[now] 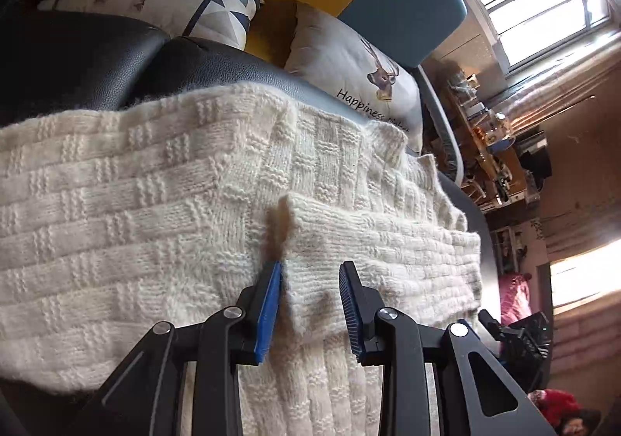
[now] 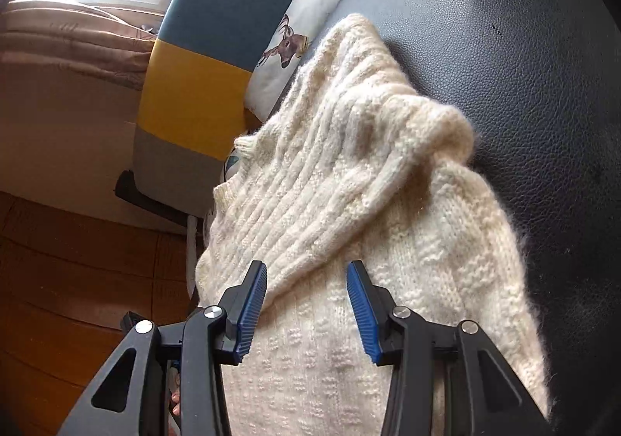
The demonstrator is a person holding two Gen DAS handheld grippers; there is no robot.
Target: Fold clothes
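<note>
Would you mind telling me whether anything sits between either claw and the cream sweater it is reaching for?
Nothing visible does. The left claw is open with a folded edge of the cream sweater directly between its fingers. The right claw is open over the sweater's ribbed part, with only knit between its fingers. The pillows lie beyond the sweater.

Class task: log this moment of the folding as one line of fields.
task: fold clothes | left claw: open over sweater | right claw: open over sweater | surface: sofa

Cream basket-weave knit sweater (image 1: 155, 183) on black leather sofa (image 2: 524, 47).
</note>
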